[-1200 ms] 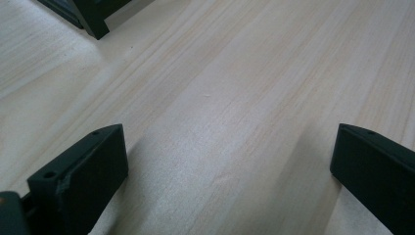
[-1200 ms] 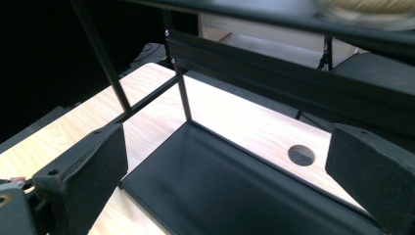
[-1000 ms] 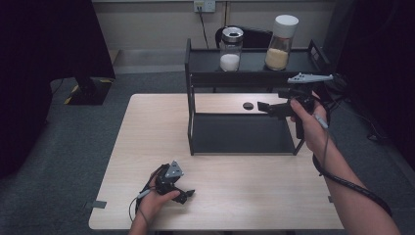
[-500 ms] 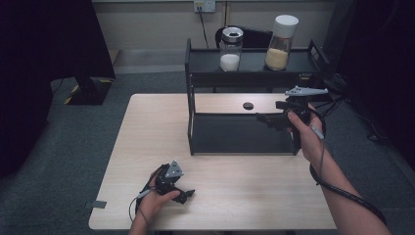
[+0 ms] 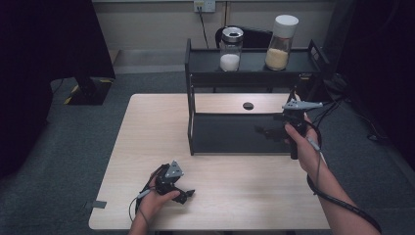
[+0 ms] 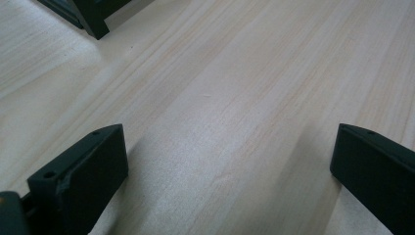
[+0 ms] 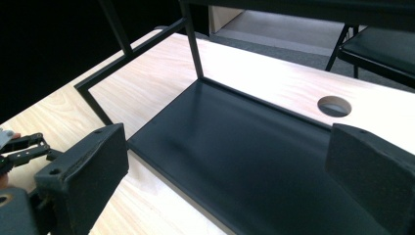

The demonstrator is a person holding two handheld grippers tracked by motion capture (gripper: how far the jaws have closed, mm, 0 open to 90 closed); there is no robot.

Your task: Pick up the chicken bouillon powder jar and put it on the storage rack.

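A black two-tier shelf point(image 5: 195, 122) stands on the far half of the wooden table point(image 5: 147, 137). On its top tier are a glass jar with white contents point(image 5: 230, 49) and a white-lidded jar with yellowish grains point(image 5: 281, 42). My right gripper point(image 5: 275, 125) hovers at the right end of the lower tier and points left. In the right gripper view it point(image 7: 220, 166) is open above the bare black lower tier point(image 7: 235, 147), with nothing between the jaws. My left gripper point(image 5: 183, 193) rests near the table's front edge. It point(image 6: 225, 161) is open over bare wood.
A round cable hole point(image 5: 248, 105) lies in the table behind the shelf, and the hole point(image 7: 334, 105) is in the right gripper view too. A black chair point(image 7: 386, 54) stands beyond the table. The shelf's thin uprights point(image 7: 192, 39) frame the lower tier.
My right gripper has come down from the top tier's height and back toward the near side, beside the lower tier. The left gripper has stayed put.
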